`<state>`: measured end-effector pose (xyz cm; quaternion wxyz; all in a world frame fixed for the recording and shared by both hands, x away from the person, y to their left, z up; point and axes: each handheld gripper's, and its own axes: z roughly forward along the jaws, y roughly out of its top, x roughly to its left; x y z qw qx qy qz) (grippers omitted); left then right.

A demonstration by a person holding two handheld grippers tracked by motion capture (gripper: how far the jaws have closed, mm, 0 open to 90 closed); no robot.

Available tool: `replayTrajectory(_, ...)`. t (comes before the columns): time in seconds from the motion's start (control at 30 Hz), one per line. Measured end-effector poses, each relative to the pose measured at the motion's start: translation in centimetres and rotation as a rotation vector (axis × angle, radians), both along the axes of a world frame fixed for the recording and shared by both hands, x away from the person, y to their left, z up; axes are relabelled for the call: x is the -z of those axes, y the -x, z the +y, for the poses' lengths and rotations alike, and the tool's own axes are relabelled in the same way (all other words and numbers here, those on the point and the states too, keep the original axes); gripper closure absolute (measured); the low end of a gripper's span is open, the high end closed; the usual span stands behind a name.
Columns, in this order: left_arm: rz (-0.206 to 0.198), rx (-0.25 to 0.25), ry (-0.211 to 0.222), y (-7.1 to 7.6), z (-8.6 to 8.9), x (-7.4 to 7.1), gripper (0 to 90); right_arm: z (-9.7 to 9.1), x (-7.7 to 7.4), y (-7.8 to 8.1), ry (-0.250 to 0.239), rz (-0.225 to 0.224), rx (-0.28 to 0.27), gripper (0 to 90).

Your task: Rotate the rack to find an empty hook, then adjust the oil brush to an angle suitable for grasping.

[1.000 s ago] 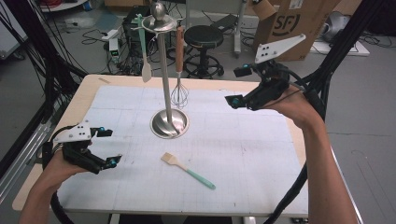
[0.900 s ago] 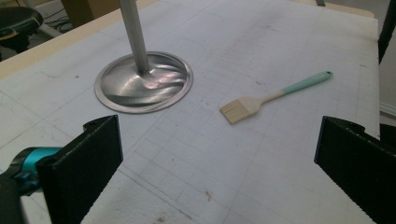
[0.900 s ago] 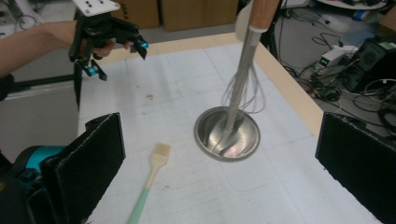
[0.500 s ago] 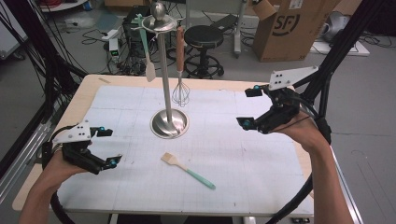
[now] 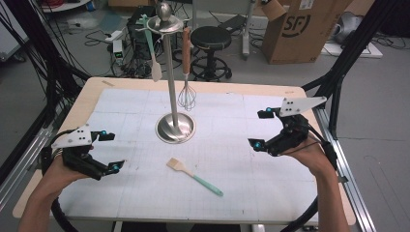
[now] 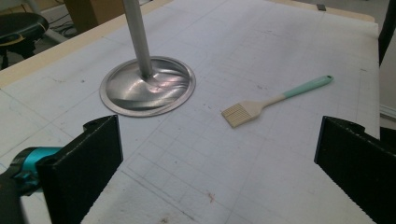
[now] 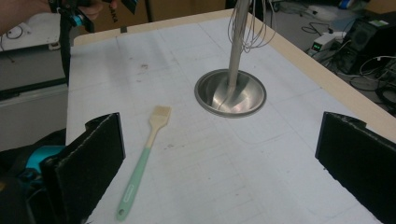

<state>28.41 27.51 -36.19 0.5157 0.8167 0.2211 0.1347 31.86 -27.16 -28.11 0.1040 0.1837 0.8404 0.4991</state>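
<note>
A metal stand (image 5: 175,128) with a round base and a tall pole rises mid-table; a teal-handled spatula (image 5: 154,53) and a wooden-handled whisk (image 5: 186,82) hang from its top. A pastry brush (image 5: 193,176) with a teal handle lies flat in front of the base. My left gripper (image 5: 110,152) hovers open at the near left, empty. At the right, my right gripper (image 5: 259,129) is open and empty too. The left gripper view has the brush (image 6: 261,105) and base (image 6: 147,86) ahead of wide jaws. In the right gripper view the brush (image 7: 147,158) lies between wide jaws.
A white gridded mat (image 5: 232,193) covers the wooden table (image 5: 96,89). Behind the table stand a black stool (image 5: 211,38) and a cardboard box (image 5: 302,29), with cables on the floor. Black frame posts (image 5: 338,77) flank the table's right side.
My right gripper has come down and nearer the person, from the far right corner to the table's right middle. The left gripper and the brush have stayed put.
</note>
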Motion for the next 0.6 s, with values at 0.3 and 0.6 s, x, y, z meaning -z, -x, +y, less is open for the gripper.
replayTrajectory(0.3,-0.006,-0.002,-0.004,0.0,0.0,-0.1,1.7,-1.6,3.5,0.9,-0.06,0.001,0.034,0.0)
replayTrajectory(0.6,-0.014,0.0,0.006,0.2,0.1,-0.3,1.7,-1.6,5.7,1.5,-0.062,-0.02,0.071,0.0)
